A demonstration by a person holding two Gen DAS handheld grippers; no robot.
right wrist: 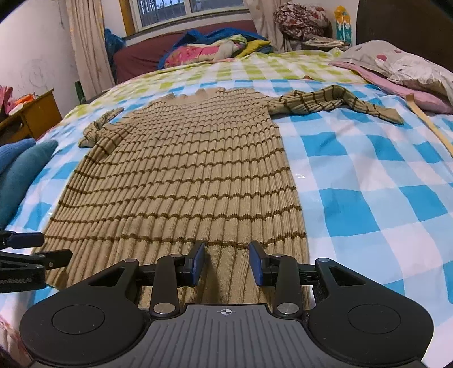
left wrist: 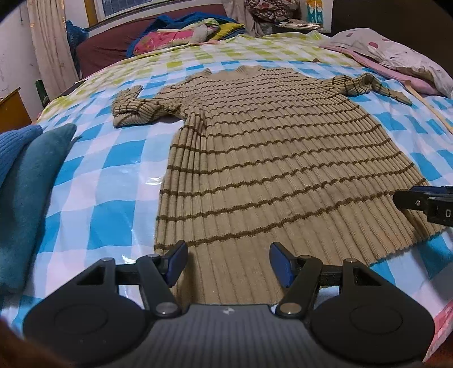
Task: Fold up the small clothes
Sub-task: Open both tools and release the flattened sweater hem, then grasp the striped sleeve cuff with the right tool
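Left gripper (left wrist: 228,256) parted wide over the near hem, blue pads (left wrist: 177,261) clear of the knit, nothing pinched between them. Right gripper (right wrist: 226,261) parted more narrowly, likewise gripping nothing, pads (right wrist: 198,263) standing on either side of a strip of hem without squeezing it; right jaws not shown moving by the frames, so simply loose over the cloth. Seen from each camera, tip of the other gripper poking in at the frame edge, beside the hem corners.

Just beyond the jaws, spread flat and centred on the bed: tan ribbed sweater (left wrist: 254,158) with thin dark brown stripes, hem nearest, collar at the far end. Body smooth, flaring toward the hem. Left sleeve (left wrist: 133,109) bunched and doubled back on itself beside the body; right sleeve (right wrist: 334,103) stretched outward, twisted, cuff bent downward.

Underneath, checked sheet (right wrist: 368,175), blue and white near, green and white farther off, glossy in patches. At the left edge, close to the sweater but apart from it, teal cloth (left wrist: 31,181) and a blue knit piece (left wrist: 14,147) lying in a pile. At the right, pillow (right wrist: 405,68) in a spotted case over a pink layer, well apart from the sweater. Far behind: heap of bright bedding (right wrist: 209,51), curtain (right wrist: 87,42), window (right wrist: 175,11), small wooden table (right wrist: 36,113)
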